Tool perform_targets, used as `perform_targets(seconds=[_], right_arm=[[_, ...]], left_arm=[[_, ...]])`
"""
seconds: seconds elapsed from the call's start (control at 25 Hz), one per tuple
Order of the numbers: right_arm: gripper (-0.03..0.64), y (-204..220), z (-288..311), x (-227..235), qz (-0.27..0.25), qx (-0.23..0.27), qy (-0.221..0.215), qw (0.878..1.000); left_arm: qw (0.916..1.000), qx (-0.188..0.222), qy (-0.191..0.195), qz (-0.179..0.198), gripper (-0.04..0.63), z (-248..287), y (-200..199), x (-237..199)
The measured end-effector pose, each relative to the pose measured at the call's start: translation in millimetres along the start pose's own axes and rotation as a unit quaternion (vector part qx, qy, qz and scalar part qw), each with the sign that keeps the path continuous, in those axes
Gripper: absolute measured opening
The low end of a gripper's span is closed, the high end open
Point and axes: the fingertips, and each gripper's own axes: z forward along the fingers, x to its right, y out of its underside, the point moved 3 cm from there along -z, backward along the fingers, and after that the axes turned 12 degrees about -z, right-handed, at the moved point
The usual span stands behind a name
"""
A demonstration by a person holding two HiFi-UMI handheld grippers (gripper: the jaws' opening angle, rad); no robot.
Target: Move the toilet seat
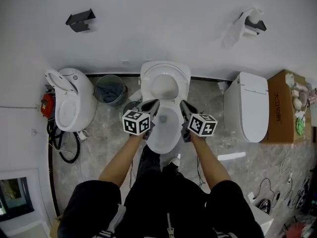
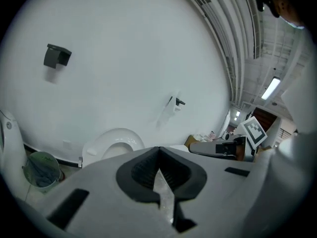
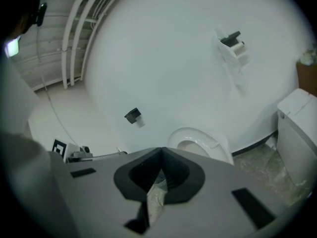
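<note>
Grey marble floor point(image 1: 106, 133) and plain white wall point(image 1: 158, 24) frame a white ceramic toilet bowl point(image 1: 166, 133). Left claw point(image 1: 152, 104) and right claw point(image 1: 183, 104) are both clenched, empty, above the bowl. The white oval toilet seat point(image 1: 148, 83) stands raised just ahead of both tips.

- Toilet seat point(image 1: 147, 86): white, glossy oval ring with an open centre.
- Raised; standing near upright, back toward the white wall point(image 1: 163, 24).
- Head view: mid-frame, at 12 o'clock from the open bowl point(image 1: 166, 130).
- Left gripper view: toward 8 o'clock of frame centre; right gripper view: toward 5 o'clock.
</note>
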Motion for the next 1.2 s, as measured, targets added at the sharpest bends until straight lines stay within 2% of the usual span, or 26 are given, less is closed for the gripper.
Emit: perform_targets(seconds=[0.24, 0.48, 0.84, 1.2], right_arm=[[0.003, -4.6, -54.5, -32.7, -0.091, 0.031, 0.004, 0.995], [0.003, -13.5, -97.8, -66.0, -0.17, 0.071, 0.011, 0.983], [0.003, -4.0, -146.7, -87.1, -0.222, 0.108, 0.025, 0.969], [0.003, 6.8, -155.7, -97.9, -0.235, 0.105, 0.034, 0.966]], left_arm=[[0.9956, 0.041, -0.017, 0.082, 0.0, -48.1, 8.9, 45.5], [0.9883, 0.084, -0.027, 0.124, 0.002, -92.8, 13.9, 74.3], [0.9803, 0.132, -0.051, 0.138, 0.002, -134.8, 25.8, 96.3], [0.981, 0.123, -0.051, 0.142, 0.002, -143.1, 45.5, 98.9]])
